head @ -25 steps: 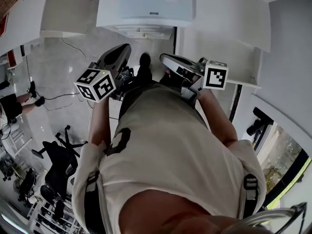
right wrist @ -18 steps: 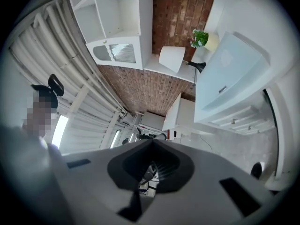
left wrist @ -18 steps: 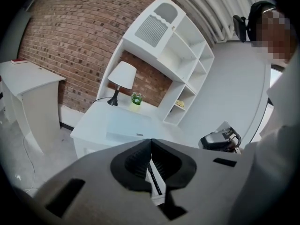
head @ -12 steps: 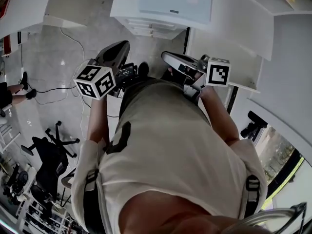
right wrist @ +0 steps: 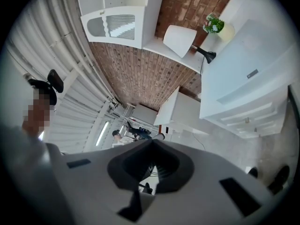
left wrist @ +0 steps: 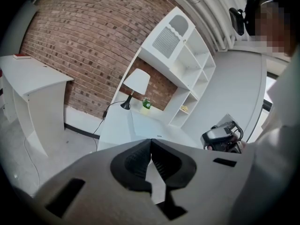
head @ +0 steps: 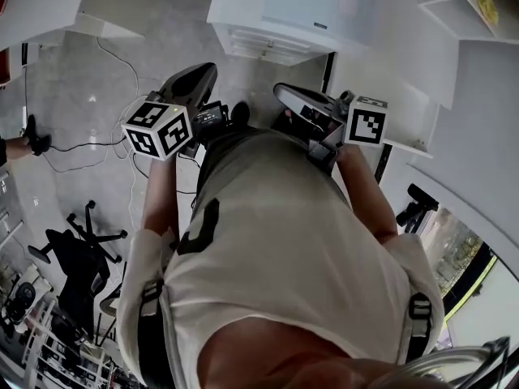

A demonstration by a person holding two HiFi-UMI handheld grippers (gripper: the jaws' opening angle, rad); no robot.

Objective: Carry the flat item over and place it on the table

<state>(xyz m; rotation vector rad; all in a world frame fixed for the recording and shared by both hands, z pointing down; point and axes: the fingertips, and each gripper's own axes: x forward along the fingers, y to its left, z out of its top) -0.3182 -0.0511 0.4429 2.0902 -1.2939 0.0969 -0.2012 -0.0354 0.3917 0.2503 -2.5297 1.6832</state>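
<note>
A pale flat slab with a small dark label on its edge lies on top of a white drawer unit ahead of me. The left gripper view shows that slab beyond the jaws, and the right gripper view shows the slab at the upper right. My left gripper is held in front of my body, shut, with nothing in it. My right gripper is beside it, also shut and empty. Seen close, the left gripper and the right gripper have their pads together. Neither touches the slab.
A table lamp and a small plant stand at the back of the unit against a brick wall. White shelving rises at its right. A white desk stands at the left. An office chair and floor cables lie left.
The drawer unit and slab have shifted right in the head view as my body turns. Both grippers stay shut and held in front of me, a little lower against the floor.
</note>
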